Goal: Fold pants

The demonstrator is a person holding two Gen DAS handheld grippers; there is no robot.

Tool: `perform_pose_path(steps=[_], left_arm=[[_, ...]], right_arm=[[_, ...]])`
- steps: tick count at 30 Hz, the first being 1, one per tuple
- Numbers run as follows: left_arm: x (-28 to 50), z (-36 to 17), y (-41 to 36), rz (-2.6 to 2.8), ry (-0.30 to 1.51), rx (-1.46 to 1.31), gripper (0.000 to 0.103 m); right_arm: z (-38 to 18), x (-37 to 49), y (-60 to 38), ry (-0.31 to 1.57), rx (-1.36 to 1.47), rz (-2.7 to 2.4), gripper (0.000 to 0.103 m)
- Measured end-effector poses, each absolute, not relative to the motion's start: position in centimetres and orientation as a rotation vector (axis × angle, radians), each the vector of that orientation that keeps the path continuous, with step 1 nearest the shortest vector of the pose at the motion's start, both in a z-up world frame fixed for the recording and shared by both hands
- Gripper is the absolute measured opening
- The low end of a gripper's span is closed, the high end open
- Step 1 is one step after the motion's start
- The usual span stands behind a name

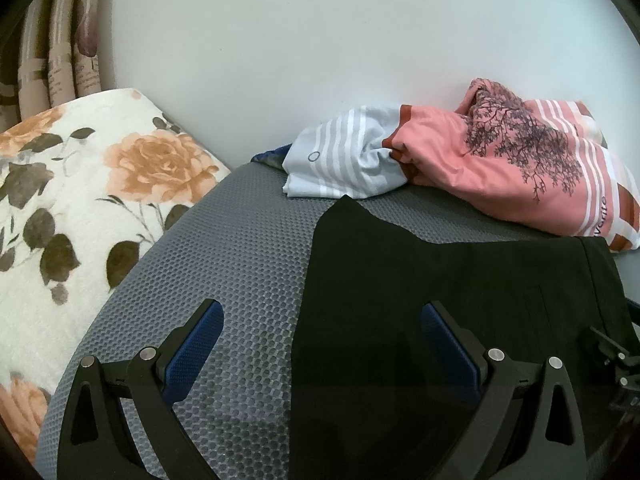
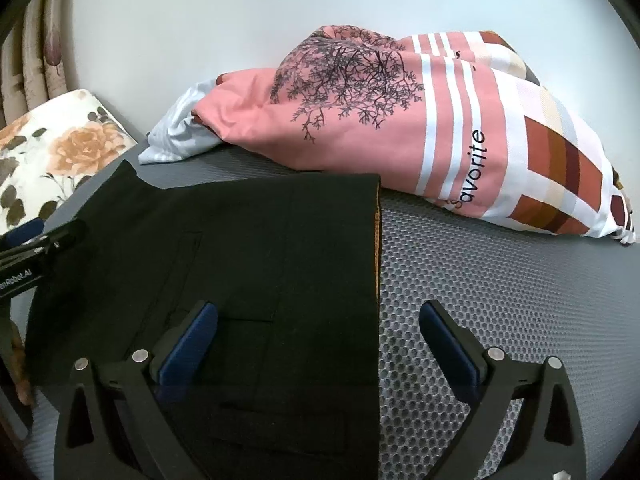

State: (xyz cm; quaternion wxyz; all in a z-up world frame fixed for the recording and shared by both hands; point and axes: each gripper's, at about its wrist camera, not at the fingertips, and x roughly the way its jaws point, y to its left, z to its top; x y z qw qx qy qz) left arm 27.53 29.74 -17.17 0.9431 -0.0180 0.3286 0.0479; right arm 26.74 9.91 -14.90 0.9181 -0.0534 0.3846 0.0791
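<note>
Black pants lie flat on a grey mesh surface; they also show in the right wrist view. My left gripper is open, low over the pants' left edge, one finger over the mesh, the other over the cloth. My right gripper is open over the pants' right edge, with its left finger above the cloth and its right finger above the mesh. The left gripper's side shows at the left of the right wrist view. Neither holds anything.
A pink and white printed bedsheet bundle lies at the back against the pale wall, also in the right wrist view. A floral pillow sits at the left. Curtains hang at the far left.
</note>
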Motion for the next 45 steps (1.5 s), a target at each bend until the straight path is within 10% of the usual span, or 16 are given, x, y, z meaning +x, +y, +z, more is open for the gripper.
perform_pose_path(steps=[11,29,45], left_arm=[[24.5,-15.1,28.9,0.228,0.628,0.046,0.099],[7.3,4.9,21.8,0.384,0.237,0.042,0.103],[0.0,6.6,20.5,0.276,0.341,-0.117,0.103]], right_arm=[[-12.7,23.9,8.7,0.741,-0.108,0.197,0.100],[1.3,12.8,1.0,0.519,0.074,0.284,0.102],[5.3,4.9,-0.4,0.459,0.072,0.340,0.103]])
